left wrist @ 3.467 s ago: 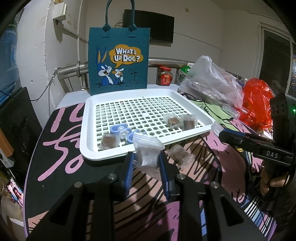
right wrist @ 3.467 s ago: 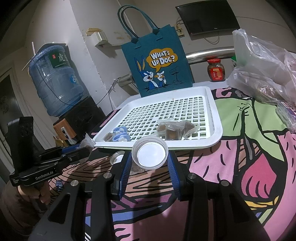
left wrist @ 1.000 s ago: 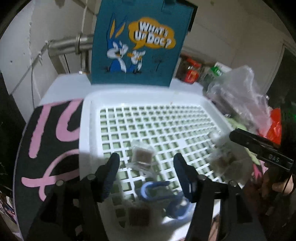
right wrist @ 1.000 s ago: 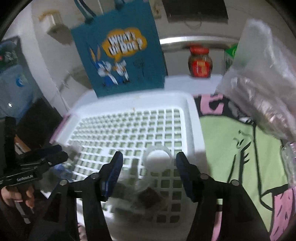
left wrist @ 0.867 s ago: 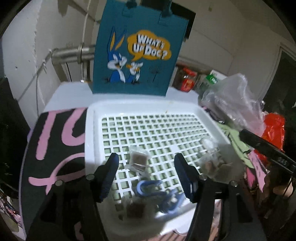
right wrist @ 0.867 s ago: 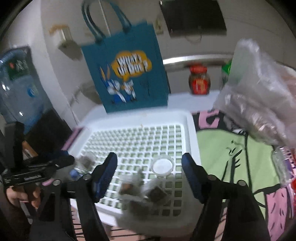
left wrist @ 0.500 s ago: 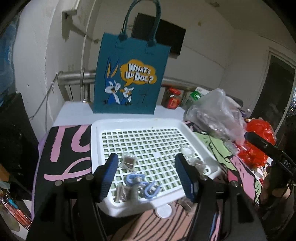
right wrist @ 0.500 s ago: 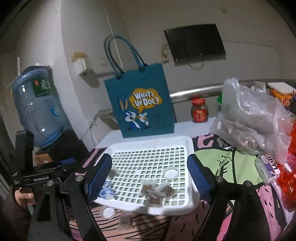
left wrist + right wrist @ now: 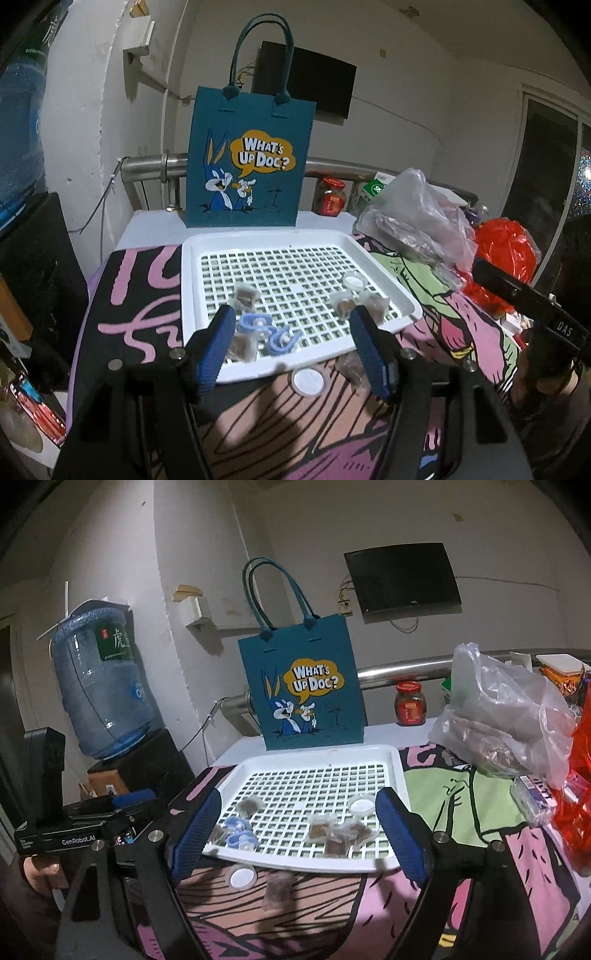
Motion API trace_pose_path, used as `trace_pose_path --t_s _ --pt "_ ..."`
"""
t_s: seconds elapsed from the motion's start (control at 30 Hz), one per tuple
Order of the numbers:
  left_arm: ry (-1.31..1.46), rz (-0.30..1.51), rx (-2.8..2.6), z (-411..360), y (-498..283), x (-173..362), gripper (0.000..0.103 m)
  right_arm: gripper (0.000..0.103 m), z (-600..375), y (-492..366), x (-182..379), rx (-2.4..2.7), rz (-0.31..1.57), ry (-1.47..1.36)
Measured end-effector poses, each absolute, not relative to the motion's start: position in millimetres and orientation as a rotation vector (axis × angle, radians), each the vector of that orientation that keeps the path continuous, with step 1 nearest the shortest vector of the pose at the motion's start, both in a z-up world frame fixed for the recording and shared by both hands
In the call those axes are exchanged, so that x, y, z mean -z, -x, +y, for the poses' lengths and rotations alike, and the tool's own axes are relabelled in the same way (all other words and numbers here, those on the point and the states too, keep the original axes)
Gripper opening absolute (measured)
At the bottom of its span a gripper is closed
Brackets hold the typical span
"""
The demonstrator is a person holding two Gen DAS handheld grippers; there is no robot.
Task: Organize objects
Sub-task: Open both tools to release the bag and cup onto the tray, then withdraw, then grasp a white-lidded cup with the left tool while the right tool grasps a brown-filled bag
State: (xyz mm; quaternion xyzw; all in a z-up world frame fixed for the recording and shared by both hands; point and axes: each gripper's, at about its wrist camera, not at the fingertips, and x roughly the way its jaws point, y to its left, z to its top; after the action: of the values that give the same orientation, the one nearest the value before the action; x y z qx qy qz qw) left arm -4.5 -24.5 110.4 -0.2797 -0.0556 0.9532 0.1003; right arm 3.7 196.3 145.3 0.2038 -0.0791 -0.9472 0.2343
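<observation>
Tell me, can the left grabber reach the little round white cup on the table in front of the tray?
Probably yes. The left gripper is open and empty, and the round cup sits uncovered on the cloth just ahead of it, below the white tray.

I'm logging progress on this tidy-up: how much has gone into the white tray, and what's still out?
Done: the white tray holds a small white cup, several brown packets and blue clips. In hand: nothing; the left tool and the right tool are both open. Left: a white lid and one brown packet lie on the tablecloth in front of the tray.
</observation>
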Motion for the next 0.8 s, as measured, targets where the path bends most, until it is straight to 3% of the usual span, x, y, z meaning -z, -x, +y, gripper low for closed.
trace_pose_path --t_s 0.8 --pt "1.194 -0.171 -2.695 -8 19 -29 0.064 0.086 162 5 -77 2.509 -0.055 -0.821"
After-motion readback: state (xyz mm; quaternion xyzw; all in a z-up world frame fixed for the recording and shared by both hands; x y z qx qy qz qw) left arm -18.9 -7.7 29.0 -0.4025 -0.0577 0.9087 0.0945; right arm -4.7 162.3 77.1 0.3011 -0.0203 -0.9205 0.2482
